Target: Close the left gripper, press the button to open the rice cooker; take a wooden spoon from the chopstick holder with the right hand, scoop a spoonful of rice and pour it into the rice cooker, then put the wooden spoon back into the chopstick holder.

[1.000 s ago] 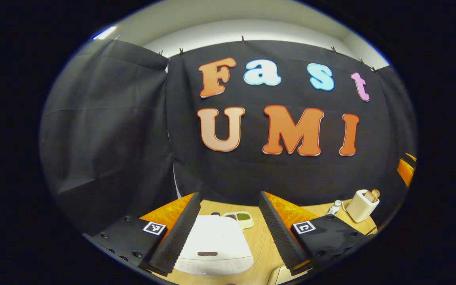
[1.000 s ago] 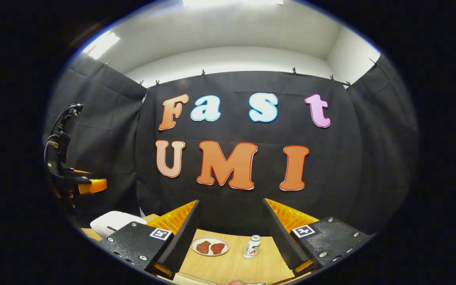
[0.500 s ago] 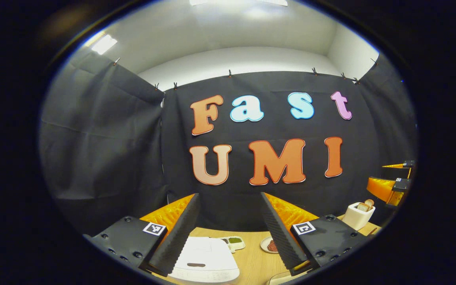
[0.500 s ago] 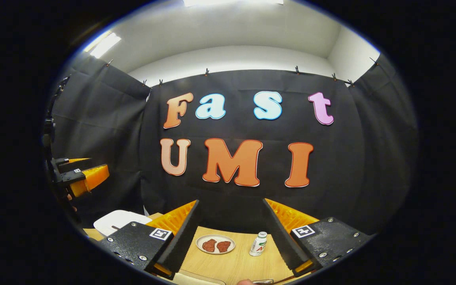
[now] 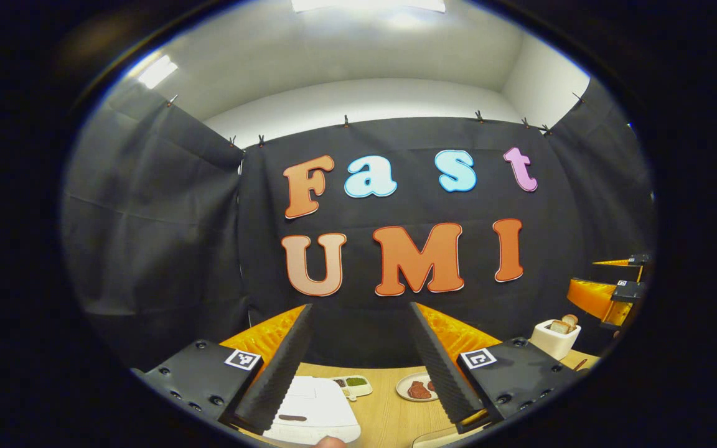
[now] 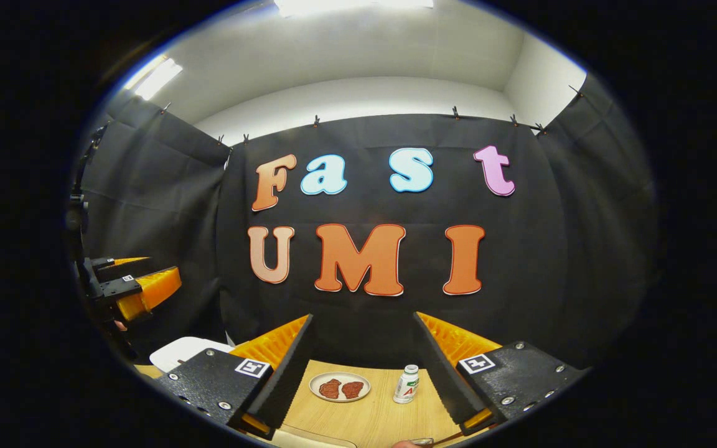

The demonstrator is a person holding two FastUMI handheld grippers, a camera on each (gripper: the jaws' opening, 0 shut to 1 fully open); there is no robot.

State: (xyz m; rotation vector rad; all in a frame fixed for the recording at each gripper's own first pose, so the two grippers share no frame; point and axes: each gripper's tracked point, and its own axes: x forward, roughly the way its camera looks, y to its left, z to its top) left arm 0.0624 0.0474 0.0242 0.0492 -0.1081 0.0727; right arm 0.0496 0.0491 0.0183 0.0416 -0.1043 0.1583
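1. The left gripper is held level above the tabletop, its jaws spread wide with nothing between them.
2. Below and between those jaws in the left gripper view sits the white rice cooker, lid down, with a dark slot-shaped button on its top.
3. Just behind the cooker lies a small divided dish with green and dark contents; to its right is a plate of reddish pieces.
4. The chopstick holder, a cream container, stands far right on the tabletop, with pale wooden spoon ends poking out of its top.
5. The right gripper also hangs above the tabletop, jaws wide apart and empty.
6. Between its jaws in the right gripper view are that plate and a small white bottle standing upright beside it.
7. At the left edge of that view the cooker's white lid shows, with the left gripper above it.
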